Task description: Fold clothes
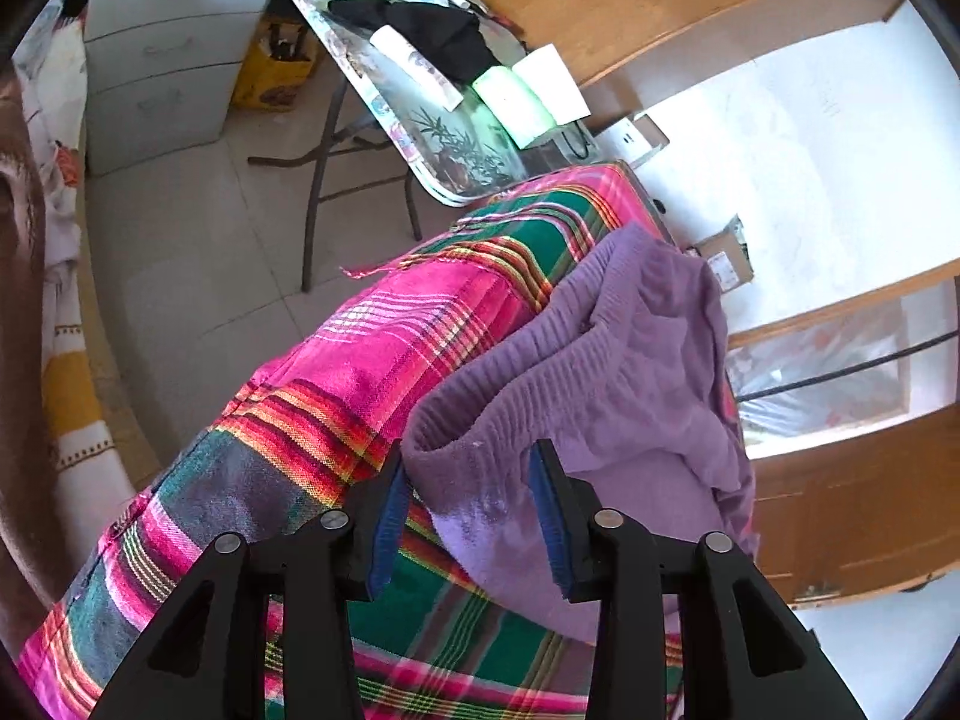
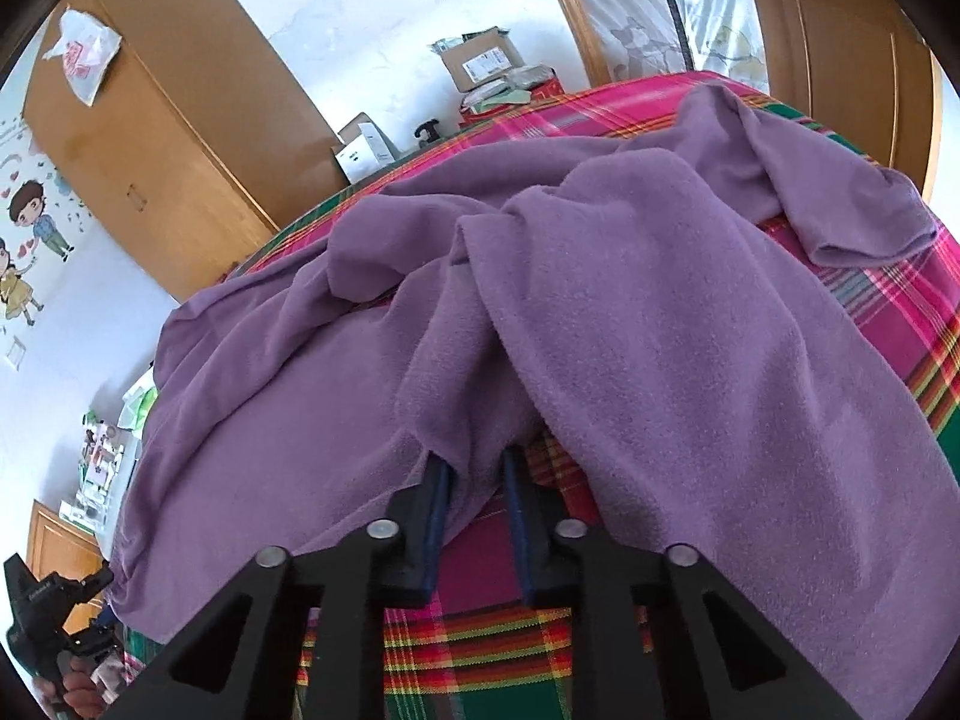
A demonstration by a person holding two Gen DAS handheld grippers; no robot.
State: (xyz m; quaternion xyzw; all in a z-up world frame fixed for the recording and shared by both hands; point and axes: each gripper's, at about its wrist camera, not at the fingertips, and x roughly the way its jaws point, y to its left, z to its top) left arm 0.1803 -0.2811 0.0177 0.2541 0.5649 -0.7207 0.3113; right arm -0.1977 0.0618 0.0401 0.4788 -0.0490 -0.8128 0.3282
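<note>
A purple fleece garment (image 1: pixel 630 360) with a ribbed waistband lies crumpled on a pink and green plaid cloth (image 1: pixel 372 348). My left gripper (image 1: pixel 471 462) is open, and a corner of the waistband lies between its blue pads without being pinched. In the right wrist view the purple garment (image 2: pixel 660 312) spreads in loose folds over the plaid cloth (image 2: pixel 480 648). The right gripper (image 2: pixel 477 465) is at the garment's near edge, its pads a narrow gap apart. A fold of fabric drapes over the left fingertip (image 2: pixel 438 480) and hangs into the gap.
A folding table (image 1: pixel 420 138) holding packets and a black cloth stands beyond the plaid surface's far end. White drawers (image 1: pixel 162 48) stand across the tiled floor. A wooden wardrobe (image 2: pixel 150 150) and cardboard boxes (image 2: pixel 480 60) line the wall. A hand (image 2: pixel 78 684) shows at lower left.
</note>
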